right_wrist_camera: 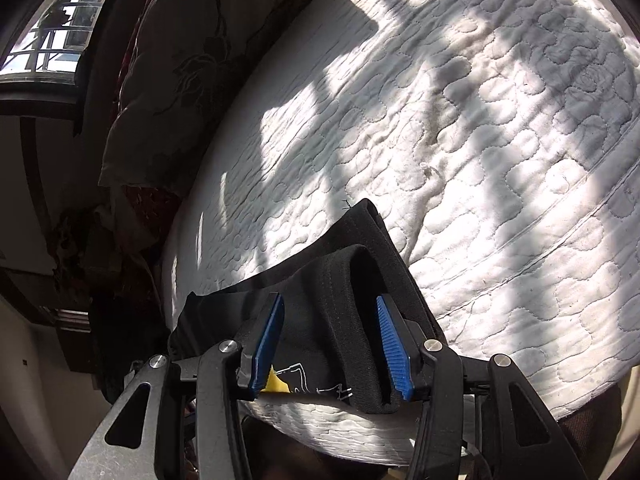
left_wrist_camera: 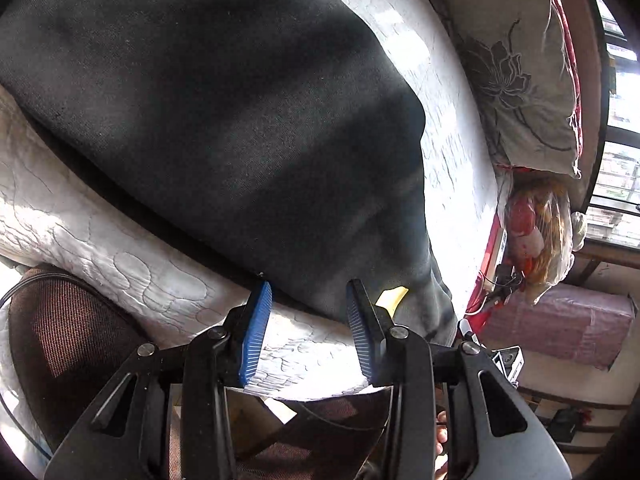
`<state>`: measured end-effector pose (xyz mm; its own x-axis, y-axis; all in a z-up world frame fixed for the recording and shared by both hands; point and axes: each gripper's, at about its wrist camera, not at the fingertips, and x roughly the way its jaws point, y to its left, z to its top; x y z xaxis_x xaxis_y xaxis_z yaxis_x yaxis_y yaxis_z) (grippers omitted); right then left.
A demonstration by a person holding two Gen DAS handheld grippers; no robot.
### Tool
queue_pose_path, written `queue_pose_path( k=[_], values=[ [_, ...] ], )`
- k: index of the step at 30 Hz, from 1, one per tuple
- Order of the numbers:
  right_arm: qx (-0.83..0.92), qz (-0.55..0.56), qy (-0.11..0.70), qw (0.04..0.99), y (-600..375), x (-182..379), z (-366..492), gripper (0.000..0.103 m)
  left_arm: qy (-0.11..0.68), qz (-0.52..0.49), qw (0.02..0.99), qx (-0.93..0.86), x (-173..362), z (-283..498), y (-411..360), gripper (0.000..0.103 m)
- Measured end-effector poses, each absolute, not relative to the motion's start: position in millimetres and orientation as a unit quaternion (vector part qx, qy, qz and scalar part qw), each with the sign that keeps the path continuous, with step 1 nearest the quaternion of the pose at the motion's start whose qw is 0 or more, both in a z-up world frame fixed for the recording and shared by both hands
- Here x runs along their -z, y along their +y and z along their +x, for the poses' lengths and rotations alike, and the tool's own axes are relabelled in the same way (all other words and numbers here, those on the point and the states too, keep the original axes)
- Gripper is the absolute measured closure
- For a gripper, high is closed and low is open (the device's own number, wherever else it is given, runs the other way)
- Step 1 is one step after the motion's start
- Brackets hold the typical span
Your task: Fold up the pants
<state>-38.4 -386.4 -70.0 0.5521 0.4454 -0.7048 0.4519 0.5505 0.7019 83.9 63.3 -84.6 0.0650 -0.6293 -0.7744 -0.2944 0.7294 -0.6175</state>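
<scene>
Pants (left_wrist_camera: pixel 224 120) of soft black knit (yellow tag (left_wrist_camera: pixel 392 298) near the waistband) run lengthwise away beyond the spread, empty left gripper (left_wrist_camera: pixel 308 328) fingers; the waistband sits unpinched between the spread right gripper (right_wrist_camera: pixel 330 344) fingers on the quilted mattress (right_wrist_camera: pixel 460 120)

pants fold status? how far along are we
Partly done, I'd judge. Done: the black pants lie on the white mattress in a long doubled-looking strip. In hand: nothing. The left hand-held gripper is open over the pants' near edge; the right hand-held gripper is open astride the waistband, pads clear. Left: probably folding it shorter.
</scene>
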Motion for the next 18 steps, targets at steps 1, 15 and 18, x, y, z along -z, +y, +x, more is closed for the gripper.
queue_pose_path(
  k=[1,15,18],
  values=[
    [0.001,0.475,0.473,0.742,-387,70,-38,0.053,0.672,-0.345,0.643,0.128,86,84,63,0.067],
    [-0.006,0.427,0.461,0.778,-388,45,-11,0.101,0.68,-0.34,0.641,0.106,82,90,59,0.095],
    [-0.031,0.376,0.422,0.825,-382,12,-10,0.101,0.69,-0.332,0.636,0.091,95,89,60,0.095]
  ],
)
